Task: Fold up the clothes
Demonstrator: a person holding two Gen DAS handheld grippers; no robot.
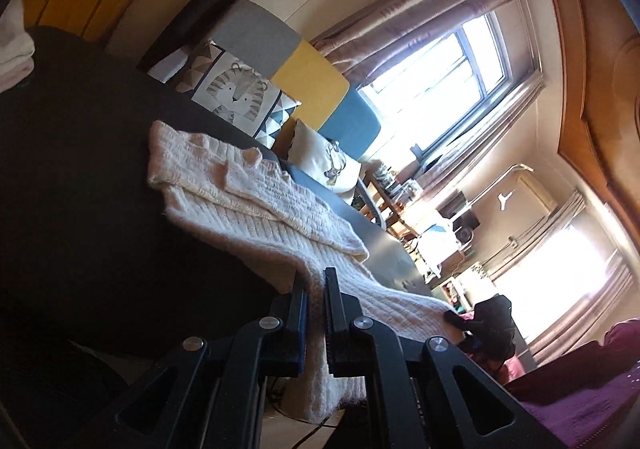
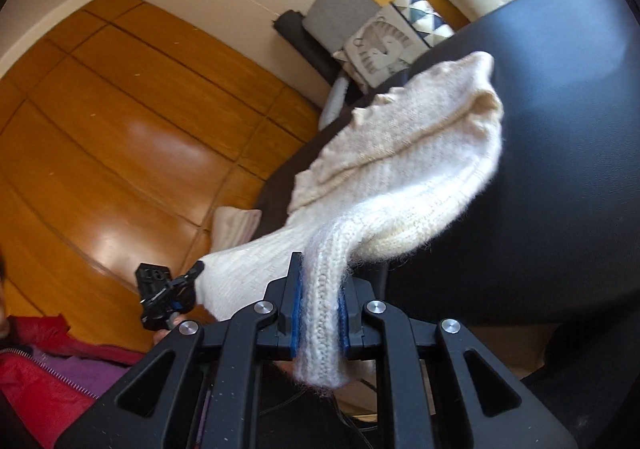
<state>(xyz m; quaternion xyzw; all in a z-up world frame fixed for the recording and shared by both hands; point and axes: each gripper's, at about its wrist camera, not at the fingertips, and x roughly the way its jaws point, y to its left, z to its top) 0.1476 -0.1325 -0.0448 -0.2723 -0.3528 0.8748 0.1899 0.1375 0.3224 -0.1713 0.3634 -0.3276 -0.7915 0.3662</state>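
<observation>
Mid-fold, hem raised.
Both grippers, left (image 1: 316, 281) and right (image 2: 320, 281), clamped on cream sweater (image 1: 256, 201); sleeves in, final fold pending.

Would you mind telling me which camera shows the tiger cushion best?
The left wrist view: the tiger cushion faces the camera, large and sharp. The right wrist view shows the same cushion smaller and upside-down beyond the sweater.

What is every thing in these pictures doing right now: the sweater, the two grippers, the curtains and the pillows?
Sweater: partly folded, near edge lifted, far part lying on the dark surface.
Left gripper: shut on the sweater's edge.
Right gripper: shut on a bunched ribbed edge of the sweater.
Curtains: drawn open, window bright.
Tiger pillow: propped upright.
Deer pillow: propped upright.
</observation>
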